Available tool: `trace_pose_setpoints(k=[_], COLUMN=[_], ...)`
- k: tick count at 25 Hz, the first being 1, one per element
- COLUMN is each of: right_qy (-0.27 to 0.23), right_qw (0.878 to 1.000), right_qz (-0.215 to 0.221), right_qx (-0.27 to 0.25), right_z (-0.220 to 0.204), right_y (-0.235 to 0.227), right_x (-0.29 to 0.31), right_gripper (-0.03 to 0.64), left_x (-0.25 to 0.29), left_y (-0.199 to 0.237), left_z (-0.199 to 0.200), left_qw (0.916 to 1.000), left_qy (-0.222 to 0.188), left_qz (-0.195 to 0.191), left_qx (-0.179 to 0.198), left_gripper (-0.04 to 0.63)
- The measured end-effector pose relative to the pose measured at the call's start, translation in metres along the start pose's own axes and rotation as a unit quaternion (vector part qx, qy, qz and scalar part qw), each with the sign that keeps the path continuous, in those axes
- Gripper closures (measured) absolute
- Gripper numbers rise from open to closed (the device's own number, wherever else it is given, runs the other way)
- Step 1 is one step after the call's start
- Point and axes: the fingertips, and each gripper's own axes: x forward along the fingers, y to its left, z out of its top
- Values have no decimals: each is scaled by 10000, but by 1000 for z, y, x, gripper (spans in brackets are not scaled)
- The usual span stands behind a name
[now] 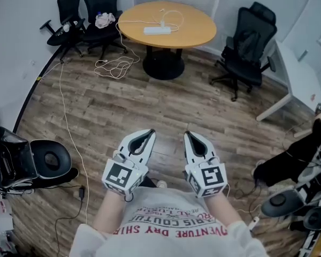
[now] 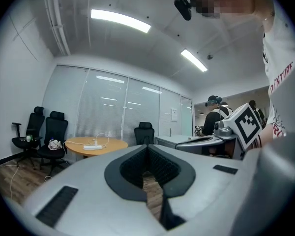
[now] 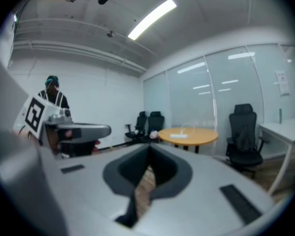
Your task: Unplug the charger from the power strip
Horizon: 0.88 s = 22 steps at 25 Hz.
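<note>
in the head view the grey-and-white left gripper (image 1: 151,132) and right gripper (image 1: 187,134) sit side by side above the brown wood-plank floor (image 1: 96,106), well apart from the long white power strip (image 1: 157,30) on the round tan wooden table (image 1: 203,36); the charger is too small to make out. the left gripper view shows its jaws together, nothing between them. the right gripper view shows the same, tips meeting and empty.

Person wears a white T-shirt (image 1: 171,221) with red block lettering; left tool (image 1: 151,133) and right tool (image 1: 187,135) have pale grey moulded shells with black-lined teardrop openings, each with a white cube (image 1: 120,175) bearing black square markers at its near end.
</note>
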Motion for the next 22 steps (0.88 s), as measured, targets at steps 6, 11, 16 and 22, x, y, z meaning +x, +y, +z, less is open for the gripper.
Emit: trace_pose_setpoints(k=[6,11,16,22], right_qy=[139,244,329,434], right_qw=[9997,9993,9981,9955], right_qz=[-137,-231,-467,-778], right_qx=[147,187,238,311], right_z=[-2,6,19,37], right_y=[-4,-10,-21,-27], right_x=[42,97,161,234], right_gripper=[589,588,588,588], left_x=[15,43,76,109], left_y=[39,96,161,238], left_z=[-2,2,7,20], left_qw=[9999,9996,9992,9982], left_qy=[45,41,55,17], left_qz=[-94,-140,-300,-539], left_qx=[-84,-221,-268,-251], left_gripper=[561,561,561,561])
